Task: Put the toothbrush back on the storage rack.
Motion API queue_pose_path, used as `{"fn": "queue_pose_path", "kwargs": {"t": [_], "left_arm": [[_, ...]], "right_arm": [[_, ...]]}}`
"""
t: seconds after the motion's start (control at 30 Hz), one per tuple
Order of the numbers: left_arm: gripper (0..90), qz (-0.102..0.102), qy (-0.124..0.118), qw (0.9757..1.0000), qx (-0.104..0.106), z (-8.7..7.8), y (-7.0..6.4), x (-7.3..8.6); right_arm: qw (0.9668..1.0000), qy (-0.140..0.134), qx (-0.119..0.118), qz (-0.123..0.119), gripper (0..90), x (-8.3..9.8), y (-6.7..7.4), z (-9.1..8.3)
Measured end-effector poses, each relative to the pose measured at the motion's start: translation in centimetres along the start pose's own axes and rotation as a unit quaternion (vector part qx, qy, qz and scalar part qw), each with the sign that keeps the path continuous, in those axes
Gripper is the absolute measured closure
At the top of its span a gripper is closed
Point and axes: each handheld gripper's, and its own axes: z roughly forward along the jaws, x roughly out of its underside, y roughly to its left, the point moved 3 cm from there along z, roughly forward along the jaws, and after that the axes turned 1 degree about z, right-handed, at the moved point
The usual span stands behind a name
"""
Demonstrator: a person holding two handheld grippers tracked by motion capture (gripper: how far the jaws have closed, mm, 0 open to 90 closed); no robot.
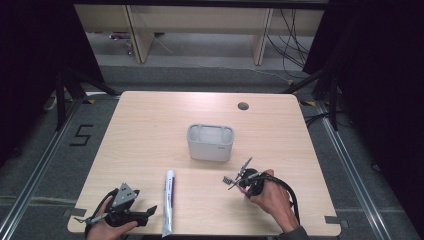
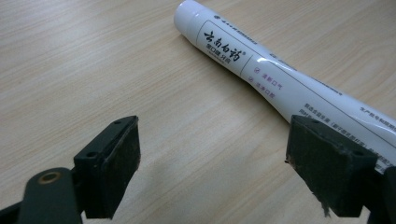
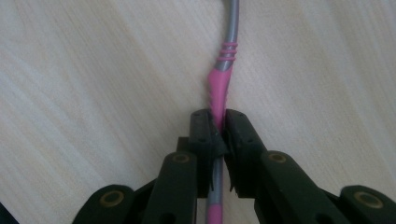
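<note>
Right gripper (image 3: 218, 128) jaws pinch the toothbrush (image 3: 219, 88) handle, its long axis running straight ahead.

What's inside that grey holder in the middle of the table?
The grey holder looks empty: pale inner walls and a divider show in the high view. Its bottom is hidden by the near wall, so something small and flat lying there cannot be ruled out.
</note>
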Motion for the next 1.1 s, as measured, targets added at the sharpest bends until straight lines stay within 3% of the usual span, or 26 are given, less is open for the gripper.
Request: {"fn": "queue_pose_path", "kwargs": {"t": [0.13, 0.17, 0.2, 0.23, 0.33, 0.4, 0.43, 0.47, 0.53, 0.63, 0.87, 0.9, 0.97, 1.03, 1.1], "left_arm": [[17.2, 0.003, 0.002, 1.0000, -0.001, 0.0, 0.0, 0.0], [17.2, 0.000, -0.001, 1.0000, -0.001, 0.0, 0.0, 0.0], [17.2, 0.009, 0.007, 0.9999, -0.003, -0.1, 0.1, 0.0], [17.2, 0.009, 0.007, 0.9999, -0.003, -0.1, 0.2, 0.0], [17.2, 0.001, 0.000, 1.0000, -0.001, 0.0, 0.0, 0.0], [17.2, 0.006, 0.004, 1.0000, -0.001, -0.1, 0.1, 0.0], [17.2, 0.010, 0.007, 0.9999, -0.003, -0.1, 0.2, 0.0], [17.2, 0.003, -0.001, 1.0000, -0.001, 0.0, 0.1, 0.0], [17.2, 0.002, 0.001, 1.0000, -0.001, 0.0, 0.0, 0.0], [17.2, 0.001, 0.000, 1.0000, -0.002, 0.0, 0.0, 0.0], [17.3, 0.003, -0.002, 1.0000, 0.001, 0.0, 0.0, 0.0], [17.3, 0.002, -0.002, 1.0000, 0.001, 0.0, 0.0, 0.0], [17.3, 0.010, 0.007, 0.9999, 0.000, -0.1, 0.2, 0.0], [17.3, -0.001, -0.002, 1.0000, 0.001, 0.0, 0.0, 0.0], [17.3, 0.002, 0.000, 1.0000, 0.000, -0.1, 0.0, 0.0]], "right_arm": [[0.9998, 0.007, -0.008, -0.015, 81.9, -0.1, 0.0, -0.1], [0.9999, 0.011, -0.006, -0.005, 81.9, -0.1, 0.2, -0.1], [0.9998, 0.019, -0.002, 0.006, 82.0, -0.1, 0.3, -0.1], [0.9997, 0.014, 0.004, -0.018, 82.2, -0.2, -0.1, 0.0], [0.9996, 0.024, 0.010, -0.012, 82.4, -0.2, 0.1, 0.0], [0.9993, 0.025, 0.011, -0.026, 82.5, -0.2, -0.1, 0.0], [0.9994, 0.025, 0.009, -0.023, 82.5, -0.2, 0.0, 0.0], [0.9991, 0.025, 0.013, -0.031, 82.5, -0.2, -0.1, 0.0], [0.9993, 0.028, 0.015, -0.020, 82.6, -0.3, 0.2, 0.0], [0.9993, 0.029, 0.004, -0.025, 82.9, -0.4, 0.4, 0.0], [0.9984, 0.039, 0.023, -0.033, 83.2, -0.3, 0.3, -0.1], [0.9987, 0.034, 0.015, -0.035, 83.2, -0.3, 0.4, -0.1], [0.9986, 0.032, 0.023, -0.036, 83.3, -0.3, 0.4, -0.6], [0.9989, 0.026, 0.020, -0.034, 83.4, -0.3, 0.4, -1.0], [0.9990, 0.007, 0.023, -0.037, 83.5, -0.3, 0.5, -1.6]]}}
